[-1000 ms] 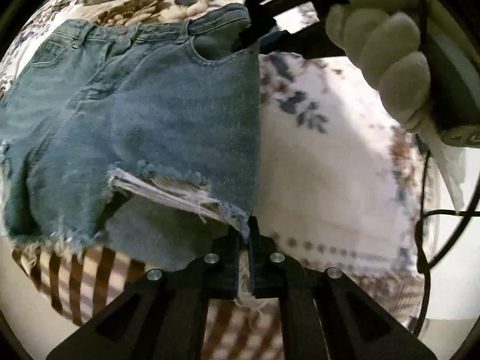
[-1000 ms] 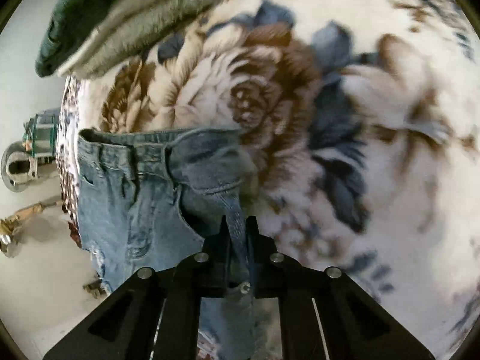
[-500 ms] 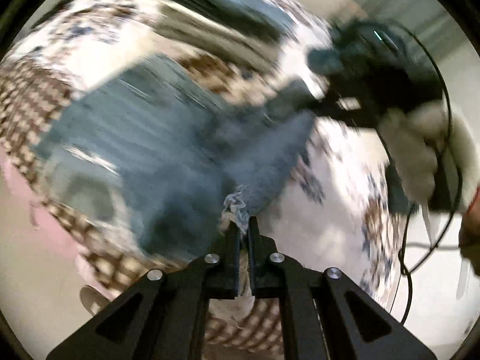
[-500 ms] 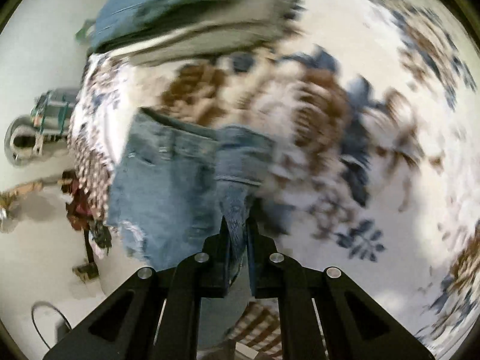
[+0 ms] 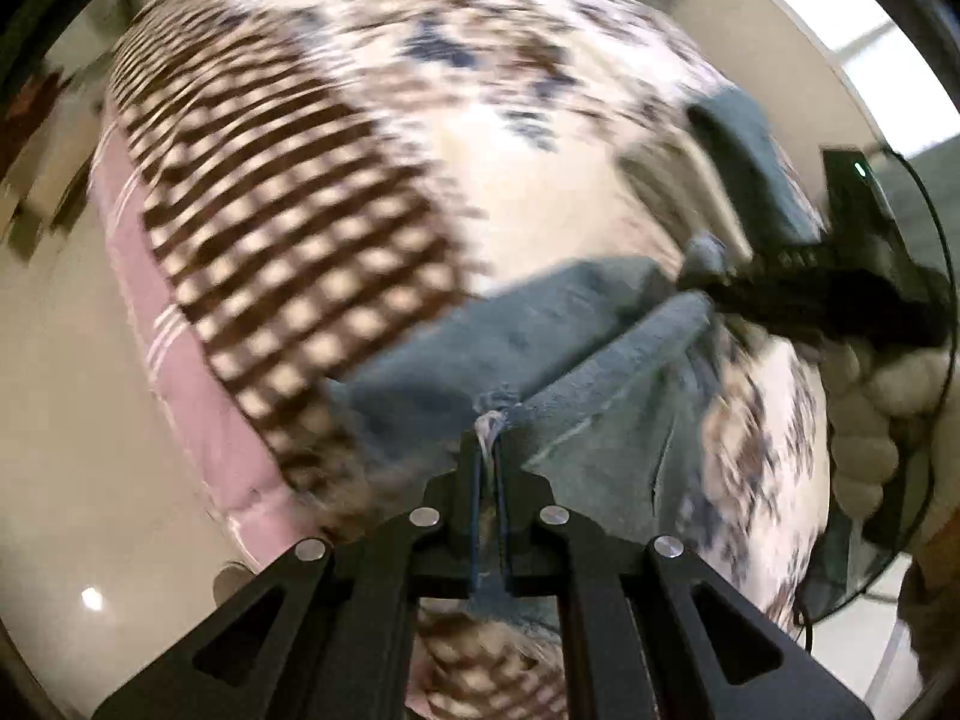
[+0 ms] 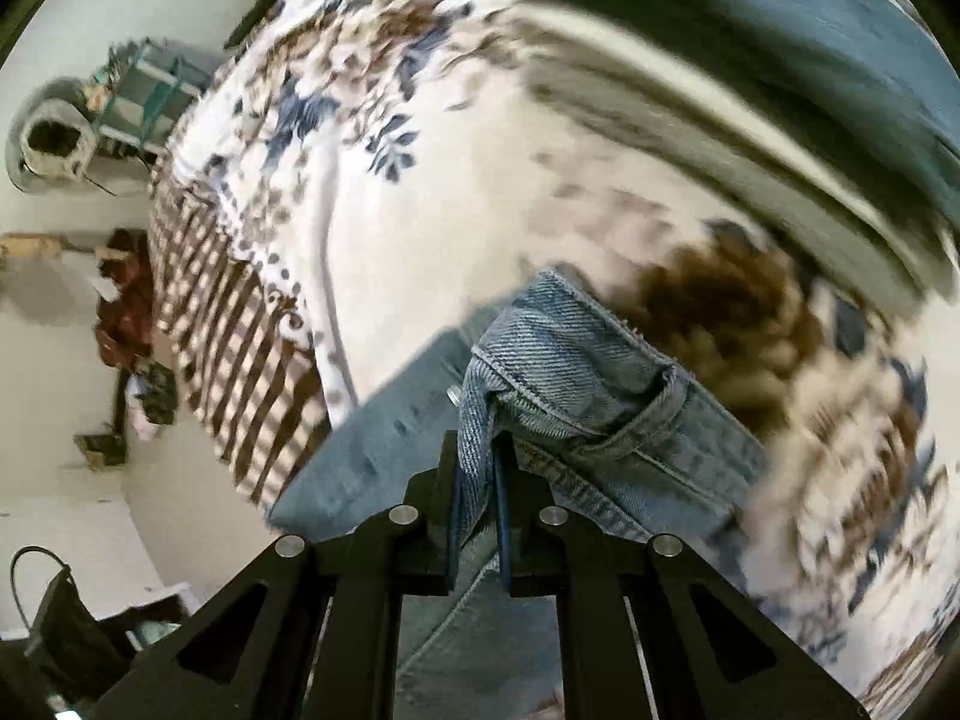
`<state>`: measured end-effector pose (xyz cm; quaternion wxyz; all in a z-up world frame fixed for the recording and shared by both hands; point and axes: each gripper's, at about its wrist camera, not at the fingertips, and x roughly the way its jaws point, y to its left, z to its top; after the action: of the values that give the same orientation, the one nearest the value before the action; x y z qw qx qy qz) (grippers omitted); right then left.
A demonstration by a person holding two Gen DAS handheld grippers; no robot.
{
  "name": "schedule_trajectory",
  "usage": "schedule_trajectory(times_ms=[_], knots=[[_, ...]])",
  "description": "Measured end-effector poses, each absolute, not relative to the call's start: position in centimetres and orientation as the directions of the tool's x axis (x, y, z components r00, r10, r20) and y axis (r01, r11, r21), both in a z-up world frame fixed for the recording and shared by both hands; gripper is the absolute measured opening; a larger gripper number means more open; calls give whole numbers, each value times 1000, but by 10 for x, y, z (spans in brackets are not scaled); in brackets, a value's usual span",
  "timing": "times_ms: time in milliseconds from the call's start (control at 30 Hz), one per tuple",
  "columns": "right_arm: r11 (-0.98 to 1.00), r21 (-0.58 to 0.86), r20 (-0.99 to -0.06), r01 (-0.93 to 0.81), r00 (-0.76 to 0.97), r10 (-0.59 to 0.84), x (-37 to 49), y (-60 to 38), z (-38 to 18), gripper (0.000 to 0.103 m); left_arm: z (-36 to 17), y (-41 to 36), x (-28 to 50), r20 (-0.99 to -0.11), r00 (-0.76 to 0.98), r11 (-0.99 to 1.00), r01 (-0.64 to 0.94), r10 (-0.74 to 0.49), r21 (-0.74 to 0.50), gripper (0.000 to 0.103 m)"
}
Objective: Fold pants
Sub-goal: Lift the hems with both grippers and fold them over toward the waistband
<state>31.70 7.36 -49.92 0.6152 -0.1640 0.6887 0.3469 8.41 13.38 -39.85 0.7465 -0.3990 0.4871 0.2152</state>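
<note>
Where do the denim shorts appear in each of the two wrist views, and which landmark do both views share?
Left wrist: denim shorts at centre, blurred, frayed hem pinched in the left gripper.
Right wrist: shorts at lower centre, waistband pinched in the right gripper.
Shared landmark: the brown checked border of the floral blanket.

The left gripper (image 5: 489, 456) is matte black, with two narrow flat fingers (image 5: 469, 480) on angular arms that carry triangular cut-outs and round silver screws (image 5: 424, 516). The right gripper (image 6: 477, 468) has the same black build and the same silver screws (image 6: 403, 514). Seen from the left wrist, the person's right hand (image 5: 870, 420) wears a thick cream knitted glove, and a thin black cable (image 5: 936, 276) loops past a small green light (image 5: 860, 168) on the black housing.
</note>
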Motion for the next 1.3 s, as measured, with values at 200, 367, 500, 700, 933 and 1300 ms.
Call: schedule_trajectory(times_ms=[200, 367, 500, 700, 933, 1300], knots=[[736, 291, -952, -611, -259, 162, 325, 94, -545, 26, -448, 194, 58, -946, 324, 474, -832, -7, -289, 2], [716, 406, -912, -568, -298, 281, 329, 42, -514, 84, -424, 171, 36, -894, 447, 389, -820, -22, -420, 36], [774, 355, -933, -524, -250, 258, 338, -36, -504, 84, -431, 113, 35, -851, 511, 260, -812, -118, -523, 71], [864, 371, -914, -341, -298, 274, 371, -104, -560, 84, -467, 42, 58, -827, 514, 119, -828, -229, -548, 71], [828, 495, -850, -261, -345, 399, 370, -98, -606, 67, -484, 17, 73, -847, 497, 101, -848, -189, -521, 29], [822, 482, -859, -303, -351, 373, 366, -132, -584, 34, -464, 12, 12, -960, 224, 498, -821, -171, -280, 20]])
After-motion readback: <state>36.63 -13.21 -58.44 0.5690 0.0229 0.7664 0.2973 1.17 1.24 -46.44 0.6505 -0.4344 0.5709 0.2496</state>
